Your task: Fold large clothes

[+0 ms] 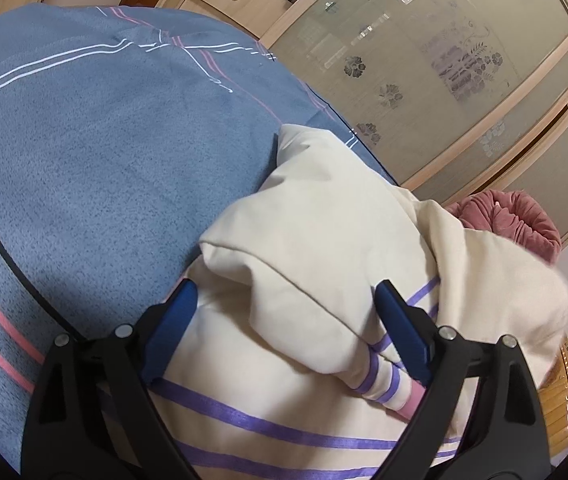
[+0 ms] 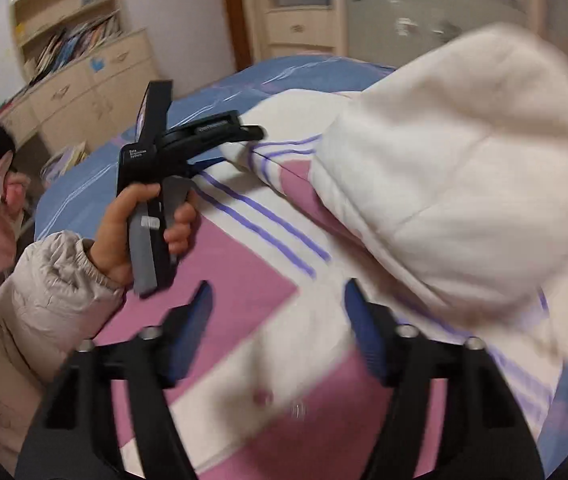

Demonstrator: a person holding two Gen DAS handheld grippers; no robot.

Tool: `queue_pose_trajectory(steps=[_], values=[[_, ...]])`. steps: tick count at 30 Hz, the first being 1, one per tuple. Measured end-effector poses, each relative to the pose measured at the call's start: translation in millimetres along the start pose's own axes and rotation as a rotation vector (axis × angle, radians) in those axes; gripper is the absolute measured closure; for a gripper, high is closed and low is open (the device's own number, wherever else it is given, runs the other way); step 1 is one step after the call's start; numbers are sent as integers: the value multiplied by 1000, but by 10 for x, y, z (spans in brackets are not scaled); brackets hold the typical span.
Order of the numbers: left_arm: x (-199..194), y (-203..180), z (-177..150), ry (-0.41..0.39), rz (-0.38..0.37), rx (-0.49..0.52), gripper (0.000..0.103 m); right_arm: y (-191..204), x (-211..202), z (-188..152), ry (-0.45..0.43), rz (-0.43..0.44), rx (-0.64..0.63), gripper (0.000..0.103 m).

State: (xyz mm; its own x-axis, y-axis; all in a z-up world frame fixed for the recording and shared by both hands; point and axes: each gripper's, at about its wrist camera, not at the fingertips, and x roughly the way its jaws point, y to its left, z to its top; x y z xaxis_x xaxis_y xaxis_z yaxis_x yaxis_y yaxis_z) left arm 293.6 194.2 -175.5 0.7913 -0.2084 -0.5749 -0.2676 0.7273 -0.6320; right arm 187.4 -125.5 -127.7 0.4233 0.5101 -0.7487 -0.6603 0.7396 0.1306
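Garment (image 1: 304, 232): a large cream top with purple stripes and pink panels, lying on a blue bedspread (image 1: 83, 140) near the bed's right-hand edge, partly folded, with one cream flap laid over the striped body.

Left of the scene, right-wrist view: a person in a pale padded sleeve (image 2: 51, 280) grips the handle of the left gripper (image 1: 284, 320), which points down at the garment. In its own view its blue fingers (image 1: 175, 320) stand apart on either side of a raised cream fold, pads not pressing on it.

Centre: the right gripper (image 2: 279, 328) hangs above the pink and cream panels with its jaws wide and nothing between them.

Right: a loose cream part, probably a sleeve or hood (image 2: 464, 184), shows blurred and appears to be in the air above the striped body.

Risks, as judged:
- the loose part may land askew or bunched, since neither gripper holds it, leaving an uneven fold;
- the garment lies close to the bed's edge, so a further pull to that side could drag it over;
- the soft, yielding bedspread may wrinkle under it and spoil the crease.

Surroundings: a bedroom. Pale wood shelves (image 2: 71, 36) with books and drawers stand at the left, a wardrobe with frosted, flower-patterned doors (image 1: 424, 72) runs behind the bed, and a pink ruched cushion (image 1: 512, 220) lies beyond the garment.
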Motion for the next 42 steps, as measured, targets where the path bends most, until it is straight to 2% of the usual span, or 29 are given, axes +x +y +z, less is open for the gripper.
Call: queue_pose_trajectory(steps=[2,3,4,5,7,9,11,12,13,15,17,19,20,22,23,24,27,28,29,30,31,32,33,35,38,40,42], values=[[-3,7,-4,0,-2,-1,12,-184,-258,-77,-73,-128,77,21],[-2,10,-6,0,-2,-2,12,-294,-366,-66,-122,-223,117,9],[-3,11,-9,0,-1,-1,12,-455,-482,-72,-190,-318,174,4],[-4,10,-9,-1,-1,-1,12,-615,-560,-48,-257,-362,246,3],[-5,10,-9,-1,-1,-1,12,-946,-597,-43,-309,-348,404,2],[-3,10,-7,0,-2,-1,11,-1290,-436,16,-296,-205,573,2],[-8,11,-12,0,-2,-1,11,-1470,-160,123,-235,-162,664,7],[-10,13,-15,0,-1,-1,11,-1481,-45,208,-211,-149,675,27],[-10,11,-16,0,-1,-1,11,-1493,89,282,-170,-115,684,60],[-11,12,-15,1,0,-2,11,-1488,191,371,-125,-37,736,90],[-11,11,-18,2,1,-1,11,-1425,79,383,-194,140,803,91],[-11,6,-17,3,2,1,10,-1410,-185,248,-370,469,935,91],[-9,2,-14,4,2,0,10,-1422,-256,98,-435,599,1018,91],[-13,1,-9,6,1,-2,10,-1453,-290,-224,-511,745,1143,91],[-12,-5,-3,6,0,-3,10,-1450,-249,-429,-521,763,1199,91],[-15,-6,-2,6,0,-3,10,-1429,-165,-624,-490,734,1248,91],[-9,-14,3,7,0,-2,10,-1399,186,-1130,-320,588,1369,90],[-9,-11,7,7,-2,-2,10,-1436,270,-1285,-280,528,1403,82],[-13,-8,6,6,-6,-2,10,-1500,266,-1375,-286,490,1421,75],[-13,-2,3,6,-8,-3,10,-1549,221,-1386,-297,452,1424,58],[-14,2,4,6,-11,-4,10,-1583,89,-1364,-311,375,1412,42],[-12,4,5,6,-10,-4,10,-1580,-83,-1292,-326,280,1369,36],[-13,4,0,7,-7,-2,10,-1561,-258,-1181,-344,188,1300,34],[-8,-5,-3,8,0,2,10,-1442,-580,-859,-392,15,1099,34],[-12,-7,-6,8,0,2,10,-1141,-886,-415,-476,-180,866,34],[-11,-8,-6,8,1,3,10,-1031,-848,-124,-500,-190,746,34],[-12,-6,-7,8,1,3,10,-1017,-681,170,-450,-176,661,34]])
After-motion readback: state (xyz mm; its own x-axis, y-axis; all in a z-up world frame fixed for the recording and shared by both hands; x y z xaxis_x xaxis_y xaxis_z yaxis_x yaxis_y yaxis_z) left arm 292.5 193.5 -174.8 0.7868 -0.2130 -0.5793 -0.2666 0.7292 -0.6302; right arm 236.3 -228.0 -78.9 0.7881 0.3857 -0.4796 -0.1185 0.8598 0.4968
